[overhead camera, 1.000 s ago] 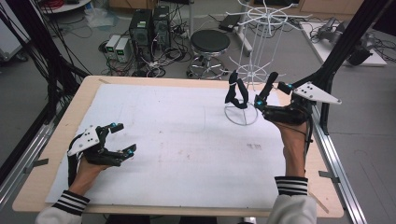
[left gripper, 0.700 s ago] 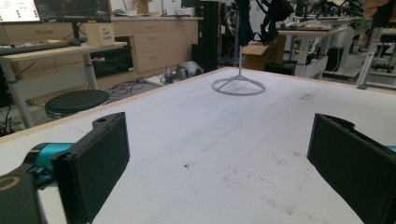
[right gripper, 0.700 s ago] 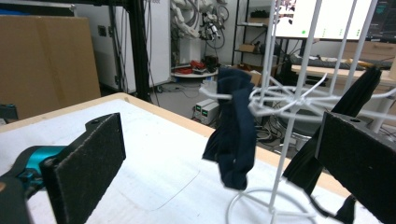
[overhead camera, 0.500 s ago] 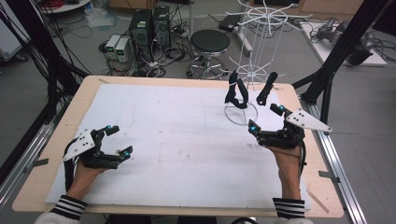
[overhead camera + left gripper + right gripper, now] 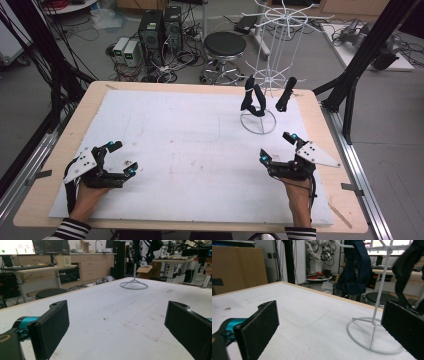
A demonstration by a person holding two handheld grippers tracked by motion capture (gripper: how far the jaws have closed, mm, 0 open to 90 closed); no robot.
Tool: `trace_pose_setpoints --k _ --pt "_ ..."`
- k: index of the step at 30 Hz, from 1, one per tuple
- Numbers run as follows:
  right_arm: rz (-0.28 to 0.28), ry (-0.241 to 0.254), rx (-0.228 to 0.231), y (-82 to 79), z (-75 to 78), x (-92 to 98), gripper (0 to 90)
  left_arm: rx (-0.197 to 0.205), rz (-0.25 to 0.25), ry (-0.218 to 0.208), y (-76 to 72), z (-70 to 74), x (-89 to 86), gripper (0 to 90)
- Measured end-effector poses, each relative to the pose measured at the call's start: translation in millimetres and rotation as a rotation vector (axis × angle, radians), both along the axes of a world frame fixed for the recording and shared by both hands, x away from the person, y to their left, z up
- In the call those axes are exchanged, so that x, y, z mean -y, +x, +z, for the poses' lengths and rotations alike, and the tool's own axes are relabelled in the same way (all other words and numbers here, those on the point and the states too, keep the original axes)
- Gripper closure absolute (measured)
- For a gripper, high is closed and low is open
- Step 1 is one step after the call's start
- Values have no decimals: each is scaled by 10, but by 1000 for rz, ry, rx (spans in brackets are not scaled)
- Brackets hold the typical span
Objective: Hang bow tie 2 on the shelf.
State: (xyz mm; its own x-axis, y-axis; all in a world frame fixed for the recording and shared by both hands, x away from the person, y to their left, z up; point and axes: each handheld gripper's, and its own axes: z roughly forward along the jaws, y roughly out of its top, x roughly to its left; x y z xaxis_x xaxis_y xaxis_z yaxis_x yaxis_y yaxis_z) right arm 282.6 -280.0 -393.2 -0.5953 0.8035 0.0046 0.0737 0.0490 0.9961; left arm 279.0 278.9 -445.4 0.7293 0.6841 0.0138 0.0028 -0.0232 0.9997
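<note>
A white wire stand [image 5: 272, 55] rises from a ring base [image 5: 258, 122] at the far right of the white mat [image 5: 180, 150]. Two dark straps hang from its arms: a looped one [image 5: 252, 100] and a narrower one [image 5: 285, 94]. My right gripper [image 5: 278, 148] rests near the mat's front right, open and holding nothing, well short of the stand. In the right gripper view the ring base [image 5: 372, 336] and hanging looped strap [image 5: 357, 267] are straight ahead. At the front left my left gripper [image 5: 122, 159] is open with bare mat between its jaws; the stand [image 5: 133, 283] shows far off.
The wooden table [image 5: 320, 105] edges the mat on all sides. A black stool [image 5: 225, 45], computer towers [image 5: 160, 30] and cables lie beyond the far edge. Black frame struts [image 5: 365, 65] stand at the right. Metal rails [image 5: 360, 170] run along both table sides.
My right gripper has drawn back from the stand toward the front edge, leaving the narrower strap hanging. The left gripper shifted slightly nearer the front.
</note>
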Motion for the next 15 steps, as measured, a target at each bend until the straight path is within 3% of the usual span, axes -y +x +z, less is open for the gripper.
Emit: trace_pose_setpoints --k 5,8,10,15 --pt "-14 15 24 -61 -189 12 7 6 14 -6 -8 -31 -1 62" --pt "-25 -7 -2 -57 -219 0 7 5 18 -4 -11 -46 -2 62" --pt "-30 -20 7 -47 -225 -16 7 5 21 -4 -14 -53 -5 62" --pt "-15 -22 -23 -17 -261 -21 7 4 29 -16 -30 -70 -13 62"
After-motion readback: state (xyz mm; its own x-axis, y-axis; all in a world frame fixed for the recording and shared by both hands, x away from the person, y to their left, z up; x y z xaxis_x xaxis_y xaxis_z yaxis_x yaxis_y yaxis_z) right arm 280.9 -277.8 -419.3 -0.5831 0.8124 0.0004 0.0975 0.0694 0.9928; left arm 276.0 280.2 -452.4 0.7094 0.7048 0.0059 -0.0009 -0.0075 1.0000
